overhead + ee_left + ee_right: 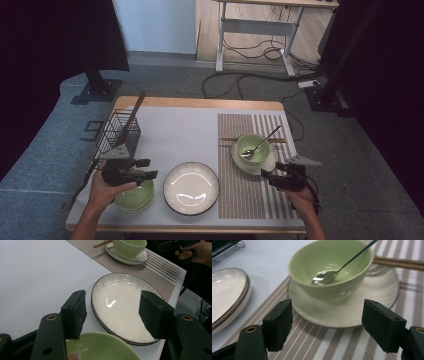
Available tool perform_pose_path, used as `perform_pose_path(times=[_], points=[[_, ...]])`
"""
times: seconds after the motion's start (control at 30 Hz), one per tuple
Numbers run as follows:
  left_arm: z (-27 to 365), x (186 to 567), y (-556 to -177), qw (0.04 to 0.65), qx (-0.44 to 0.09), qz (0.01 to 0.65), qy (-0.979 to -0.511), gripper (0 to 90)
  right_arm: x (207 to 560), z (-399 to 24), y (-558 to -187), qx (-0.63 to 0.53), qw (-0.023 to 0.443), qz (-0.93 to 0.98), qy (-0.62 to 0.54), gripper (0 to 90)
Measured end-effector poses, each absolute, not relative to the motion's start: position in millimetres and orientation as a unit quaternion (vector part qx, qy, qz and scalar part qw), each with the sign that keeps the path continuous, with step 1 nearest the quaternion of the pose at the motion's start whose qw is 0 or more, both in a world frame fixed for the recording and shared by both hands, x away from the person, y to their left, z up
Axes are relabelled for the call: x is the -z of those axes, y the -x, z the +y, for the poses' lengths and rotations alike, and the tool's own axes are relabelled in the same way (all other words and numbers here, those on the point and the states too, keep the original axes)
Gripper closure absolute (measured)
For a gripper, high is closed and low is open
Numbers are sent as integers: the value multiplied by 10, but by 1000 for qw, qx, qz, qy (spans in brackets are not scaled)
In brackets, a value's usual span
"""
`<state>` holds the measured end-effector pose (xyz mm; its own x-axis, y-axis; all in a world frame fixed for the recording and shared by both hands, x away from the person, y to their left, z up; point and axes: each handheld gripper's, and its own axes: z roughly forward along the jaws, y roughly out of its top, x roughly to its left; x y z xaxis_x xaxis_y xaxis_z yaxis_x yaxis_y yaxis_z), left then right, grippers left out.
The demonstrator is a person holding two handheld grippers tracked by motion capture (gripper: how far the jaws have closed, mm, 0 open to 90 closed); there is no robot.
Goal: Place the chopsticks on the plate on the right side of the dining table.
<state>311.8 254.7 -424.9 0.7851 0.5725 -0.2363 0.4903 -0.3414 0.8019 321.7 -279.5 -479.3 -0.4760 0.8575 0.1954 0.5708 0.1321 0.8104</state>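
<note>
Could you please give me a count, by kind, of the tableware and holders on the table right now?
Green bowls: 2, one by the left gripper, one on the small plate
White plates: 2, the large plate and the small plate
Spoons: 1
Chopsticks: 1 pair, as far as I can tell
Wire baskets: 1
Striped placemats: 1
Total: 8

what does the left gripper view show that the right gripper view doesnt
Left gripper view alone: a green bowl right under the open left gripper, and the person's other hand far off past the mat.

Right gripper view alone: a spoon resting inside the bowl on the saucer, seen between the open right gripper fingers.

Both: the white plate, the striped mat, the saucer and the chopsticks.
</note>
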Motion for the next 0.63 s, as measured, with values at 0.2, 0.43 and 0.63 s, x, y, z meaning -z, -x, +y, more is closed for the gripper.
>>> perform_pose_path(times=[0.2,0.43,0.63], points=[[2545,4240,-3105,473,-44,323,-818,389,4859,-2777,-3163,-441,161,740,-482,249],[2549,4239,-3099,474,-45,323,-818,389,4919,-2743,-3139,-430,173,748,-476,248],[2572,4222,-3101,476,-47,324,-816,389,4952,-2747,-3119,-423,177,752,-474,246]])
